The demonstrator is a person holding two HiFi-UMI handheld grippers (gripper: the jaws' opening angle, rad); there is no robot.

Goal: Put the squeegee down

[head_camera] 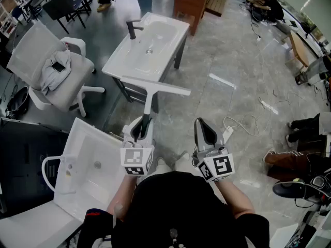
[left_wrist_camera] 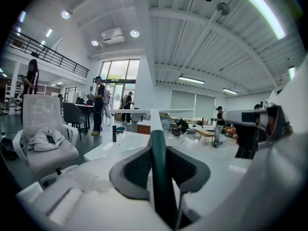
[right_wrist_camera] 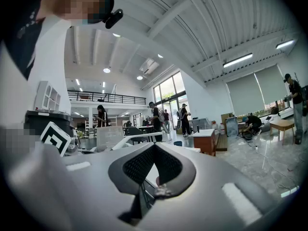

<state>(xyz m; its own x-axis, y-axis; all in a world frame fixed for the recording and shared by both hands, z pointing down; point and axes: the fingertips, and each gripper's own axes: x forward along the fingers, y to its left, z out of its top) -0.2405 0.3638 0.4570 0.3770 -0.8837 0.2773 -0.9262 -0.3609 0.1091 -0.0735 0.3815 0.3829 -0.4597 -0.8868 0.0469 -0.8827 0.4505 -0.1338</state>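
The left hand-held gripper (head_camera: 141,127) is gripping the dark handle of the white T-shaped squeegee (head_camera: 155,88), which is pointing toward the white washbasin (head_camera: 120,61), while the right hand-held gripper (head_camera: 206,132), seemingly shut and empty, is hovering alongside.

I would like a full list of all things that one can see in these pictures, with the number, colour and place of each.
squeegee: one, dark green handle, white blade, in the left gripper above the floor
sink with black tap: one, white, ahead in the middle
second sink: one, white, lower left
office chair: one, white, left
cloth: one, grey, on the chair seat
bin: one, blue, far end
cabinet: one, brown with white top, right of the bin
cable: one, white, on the floor at right
other people: several, dark clothes, far back
left gripper: one, white, shut on the squeegee handle
right gripper: one, grey, jaws together, empty
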